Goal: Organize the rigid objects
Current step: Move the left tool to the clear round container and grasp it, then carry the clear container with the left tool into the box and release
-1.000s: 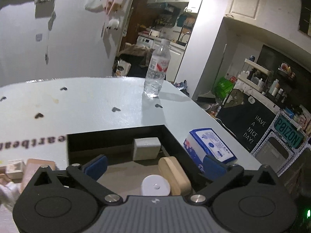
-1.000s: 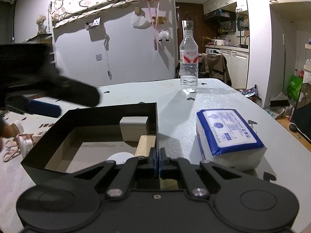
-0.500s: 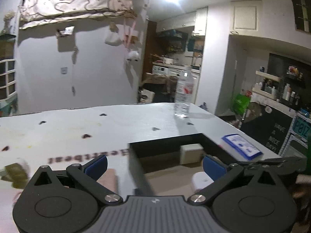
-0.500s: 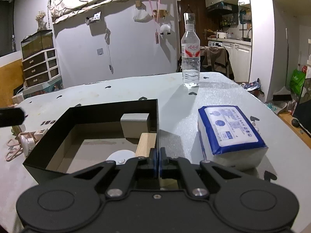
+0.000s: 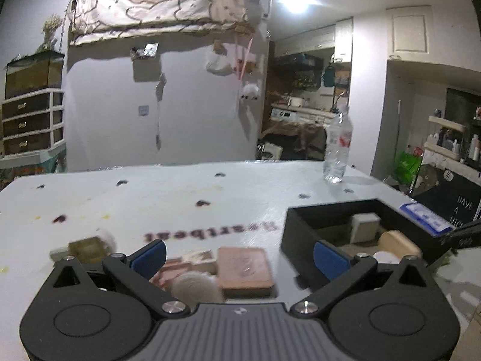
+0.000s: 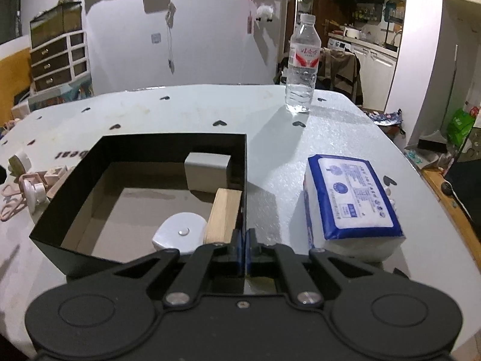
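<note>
Block in box; pack to the right.

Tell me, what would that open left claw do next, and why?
Probably ease forward and down over the pink block, then close. The left claw is open and empty, and the block lies on the table roughly between its tips, outside the box. The box already holds other pieces, and the right claw is shut on its wall, seemingly steadying it.

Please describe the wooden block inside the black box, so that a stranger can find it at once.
Find the black box on the white table. The wooden block lies against its right wall, between a grey cube and a white disc. It alone is pale wood, long and flat.
</note>
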The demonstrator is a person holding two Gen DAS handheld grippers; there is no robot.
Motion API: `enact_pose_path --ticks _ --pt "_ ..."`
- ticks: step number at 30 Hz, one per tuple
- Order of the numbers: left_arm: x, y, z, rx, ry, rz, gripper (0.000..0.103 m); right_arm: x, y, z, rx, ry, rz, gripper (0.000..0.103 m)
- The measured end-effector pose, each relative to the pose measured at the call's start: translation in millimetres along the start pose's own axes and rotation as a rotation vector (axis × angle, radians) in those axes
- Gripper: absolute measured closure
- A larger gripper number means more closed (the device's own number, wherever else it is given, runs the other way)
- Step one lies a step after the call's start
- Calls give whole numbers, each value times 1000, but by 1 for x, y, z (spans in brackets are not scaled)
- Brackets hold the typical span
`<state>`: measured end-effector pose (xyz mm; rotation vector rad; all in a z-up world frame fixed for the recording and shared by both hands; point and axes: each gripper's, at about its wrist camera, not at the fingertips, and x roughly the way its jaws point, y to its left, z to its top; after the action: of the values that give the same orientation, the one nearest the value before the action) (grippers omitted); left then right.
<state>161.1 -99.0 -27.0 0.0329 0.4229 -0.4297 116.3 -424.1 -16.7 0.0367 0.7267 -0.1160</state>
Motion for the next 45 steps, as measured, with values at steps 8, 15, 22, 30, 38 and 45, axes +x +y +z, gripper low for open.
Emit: enact_pose_path --ticks 8,15,22,30,38,45 --pt "4 24 -18 2 45 48 0 2 -4 2 54 50 9 101" --pt "14 33 -32 -2 75 69 0 4 -3 7 58 82 4 100" --pt "28 28 -32 -18 112 -17 2 7 -3 8 72 93 -1 100" --pt "57 40 -35 -103 215 -37 23 11 -4 9 83 100 3 100" --pt "63 48 -31 -145 205 -36 27 16 -5 10 89 112 4 100" --pt "66 63 -24 -206 223 -13 51 17 -5 9 95 107 6 100"
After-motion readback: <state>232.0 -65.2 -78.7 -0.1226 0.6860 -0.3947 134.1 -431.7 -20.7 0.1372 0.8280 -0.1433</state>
